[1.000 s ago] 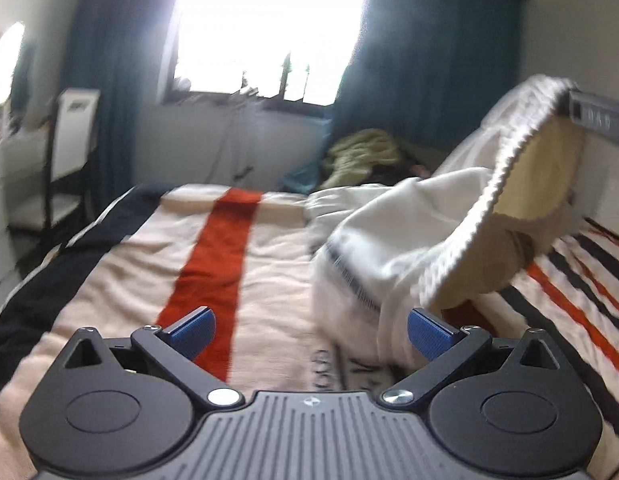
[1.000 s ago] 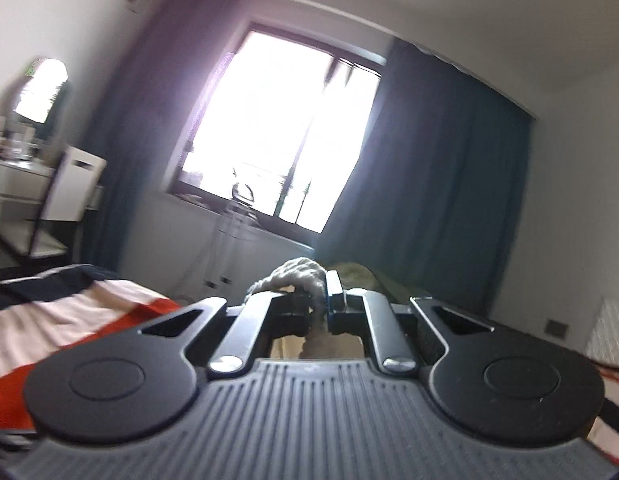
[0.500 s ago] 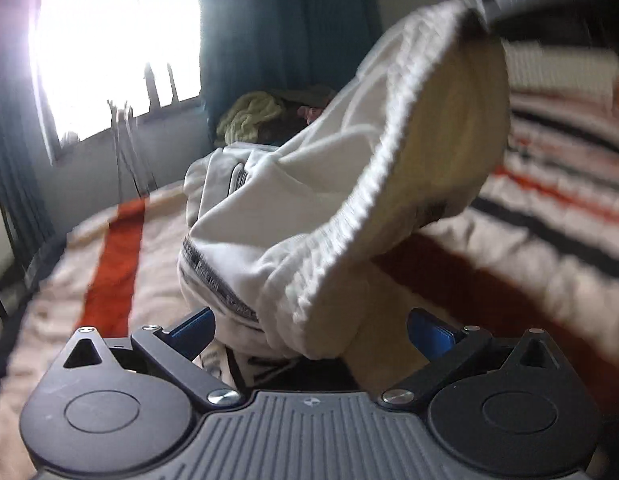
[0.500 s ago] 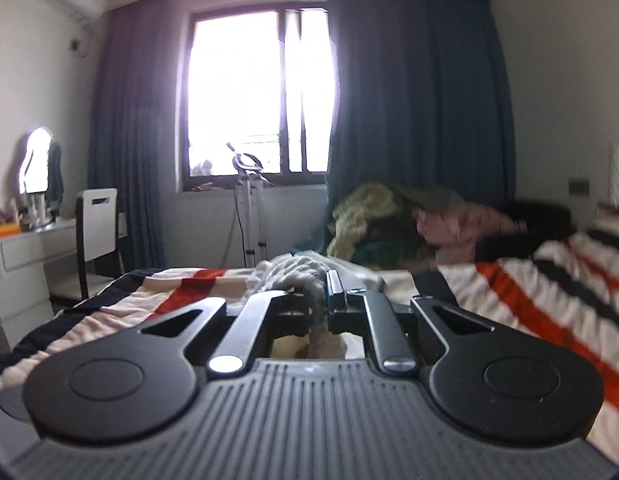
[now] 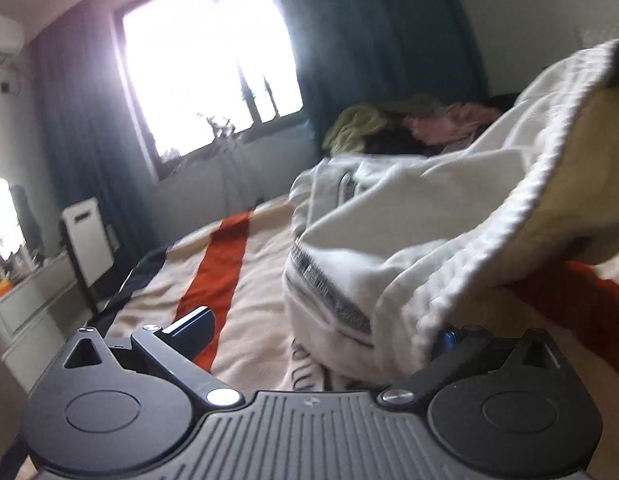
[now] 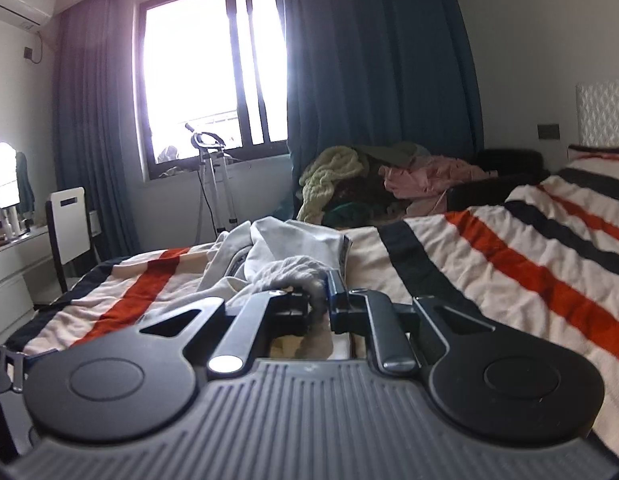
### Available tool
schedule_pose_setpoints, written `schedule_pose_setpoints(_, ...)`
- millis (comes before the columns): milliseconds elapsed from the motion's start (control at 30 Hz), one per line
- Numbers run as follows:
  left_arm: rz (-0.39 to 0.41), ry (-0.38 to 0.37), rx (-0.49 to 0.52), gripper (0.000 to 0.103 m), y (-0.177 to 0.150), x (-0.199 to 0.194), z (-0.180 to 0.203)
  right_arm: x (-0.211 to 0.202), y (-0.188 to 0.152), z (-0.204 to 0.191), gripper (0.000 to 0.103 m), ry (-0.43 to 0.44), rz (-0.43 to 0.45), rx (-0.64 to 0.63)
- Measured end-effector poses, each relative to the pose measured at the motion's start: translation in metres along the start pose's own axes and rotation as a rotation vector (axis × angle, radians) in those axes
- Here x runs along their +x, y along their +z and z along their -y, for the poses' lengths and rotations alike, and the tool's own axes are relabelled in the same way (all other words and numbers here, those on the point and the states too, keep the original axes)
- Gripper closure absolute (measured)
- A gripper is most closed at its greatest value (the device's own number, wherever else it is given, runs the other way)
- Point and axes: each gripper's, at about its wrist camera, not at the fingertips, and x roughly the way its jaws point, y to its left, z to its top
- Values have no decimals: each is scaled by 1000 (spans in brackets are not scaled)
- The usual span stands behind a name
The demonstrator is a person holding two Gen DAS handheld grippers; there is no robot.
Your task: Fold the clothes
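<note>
A white sweatshirt (image 5: 389, 208) with a ribbed hem (image 5: 521, 200) lies partly on the striped blanket (image 5: 237, 272), its hem end lifted toward the upper right. My left gripper (image 5: 321, 332) is open low over the bed. The garment's lower fold hangs between its blue fingertips and covers most of the right one. In the right wrist view my right gripper (image 6: 319, 300) is shut on a bunch of the ribbed hem (image 6: 289, 272), and the rest of the sweatshirt (image 6: 285, 240) lies crumpled just beyond it.
The bed's orange, black and cream blanket (image 6: 509, 264) runs off to the right. A pile of other clothes (image 6: 369, 180) sits at the far edge below the dark curtain. A white chair (image 6: 69, 220), a dresser (image 6: 9, 264) and a metal stand (image 6: 213, 184) are on the left near the window.
Both grippers have sunk toward the bed and rolled closer to level. The sweatshirt's lifted hem has come down, and its fold now drapes over my left gripper's right finger.
</note>
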Motion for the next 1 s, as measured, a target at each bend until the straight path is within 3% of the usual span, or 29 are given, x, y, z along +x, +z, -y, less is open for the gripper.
schedule_pose_setpoints(67, -16, 36, 16, 0, 1, 8, 2, 1, -7, -2, 88, -9, -19, -3)
schedule_pose_setpoints(133, 12, 121, 42, 0, 5, 15, 1, 7, -16, -5, 81, -31, -72, -3)
schedule_pose_setpoints(200, 23, 189, 17, 0, 8, 10, -4, 19, -29, -7, 54, -38, -165, -12)
schedule_pose_setpoints(267, 25, 222, -48, 0, 13, 11, -18, 32, -44, -9, 43, -34, -274, -22)
schedule_pose_setpoints(433, -23, 278, -235, 0, 19, 17, -65, 49, -81, -27, 42, -27, -498, -114)
schedule_pose_setpoints(567, -57, 287, -375, 0, 20, 18, -102, 46, -88, -34, 36, -50, -534, -147)
schedule_pose_setpoints(600, -61, 289, -398, 0, 20, 17, -109, 43, -87, -32, 29, -55, -530, -133)
schedule_pose_setpoints(700, -68, 282, -413, 0, 25, 13, -120, 33, -76, -23, 26, -82, -462, -81)
schedule_pose_setpoints(900, 26, 196, -414, 0, 57, 6, -135, -15, -14, -21, 26, -177, -43, -122)
schedule_pose_setpoints(1000, 87, 166, -414, 0, 77, 2, -145, -25, 3, -34, 26, -207, 69, -262)
